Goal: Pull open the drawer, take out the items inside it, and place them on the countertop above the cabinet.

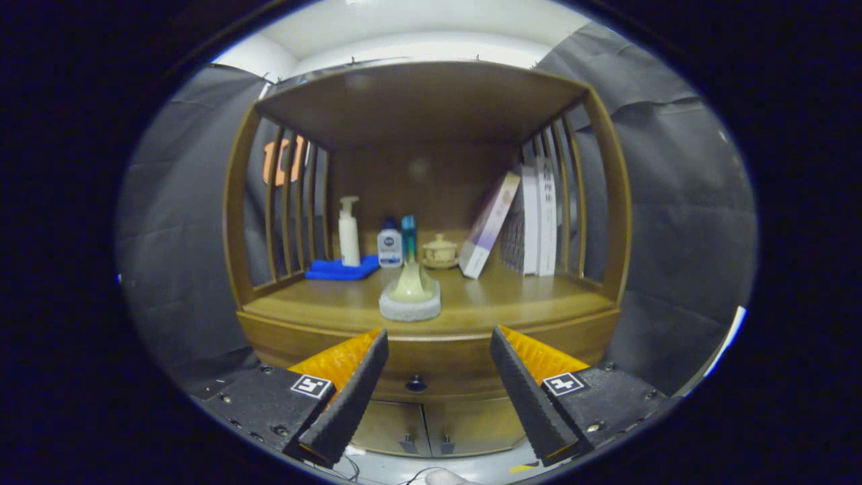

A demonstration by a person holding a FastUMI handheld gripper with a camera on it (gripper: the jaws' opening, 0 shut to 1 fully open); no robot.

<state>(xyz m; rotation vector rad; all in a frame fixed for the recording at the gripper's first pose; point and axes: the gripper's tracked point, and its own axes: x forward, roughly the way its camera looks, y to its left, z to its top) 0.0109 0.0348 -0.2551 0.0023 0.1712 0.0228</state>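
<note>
Gripper (438, 343) fingers spread wide, holding nothing; drawer knob (415, 384) between them, drawer (431, 367) closed; scrubber (410, 294) at countertop (525, 300) front edge.

A: Is the way to the drawer (431, 367) open?
B: Yes. The fingers (367, 364) stand wide apart, nothing between them and its knob (415, 384).
A: And the surface (525, 300)?
B: A scrubber (410, 296) sits near the front edge's middle; bottles (389, 247) and books (539, 219) crowd the back. Front corners are free.

We look forward along the gripper's (438, 343) spread, empty fingers, level with the cabinet's (431, 350) countertop edge, facing it squarely from nearby; the drawer knob (415, 384) sits between the fingers, just beyond.
</note>
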